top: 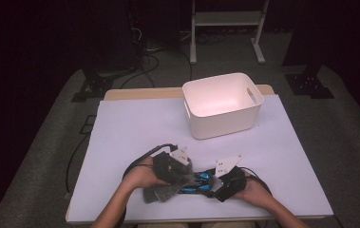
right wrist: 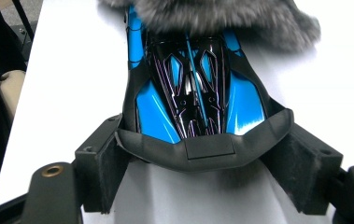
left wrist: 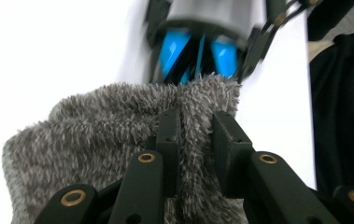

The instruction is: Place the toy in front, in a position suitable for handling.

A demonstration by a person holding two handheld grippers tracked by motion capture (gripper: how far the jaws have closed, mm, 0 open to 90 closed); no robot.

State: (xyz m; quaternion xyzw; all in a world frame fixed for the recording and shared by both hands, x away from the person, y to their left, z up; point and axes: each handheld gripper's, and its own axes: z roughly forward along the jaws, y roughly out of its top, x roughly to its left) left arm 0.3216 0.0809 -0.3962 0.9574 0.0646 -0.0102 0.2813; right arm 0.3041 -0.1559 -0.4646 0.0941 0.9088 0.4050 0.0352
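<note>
Toy car point(right wrist: 195, 93): glossy blue and black body with a black rear wing, lying at the table's point(top: 135, 128) 6 o'clock edge.
Right gripper point(right wrist: 198, 163): jaws wide, clamping the car's rear.
Grey cloth point(left wrist: 118, 135): fluffy, draped over the car's front.
Left gripper point(left wrist: 197, 140): jaws nearly closed, pinching a cloth fold.
White bin point(top: 222, 105): at 12 o'clock, well apart.

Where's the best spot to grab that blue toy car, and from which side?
Grip the blue toy car across its rear, at the black spoiler, coming from behind along its length. The body is narrow there with flat flanks; the right tool straddles it so, while the grey cloth covers the nose.
</note>
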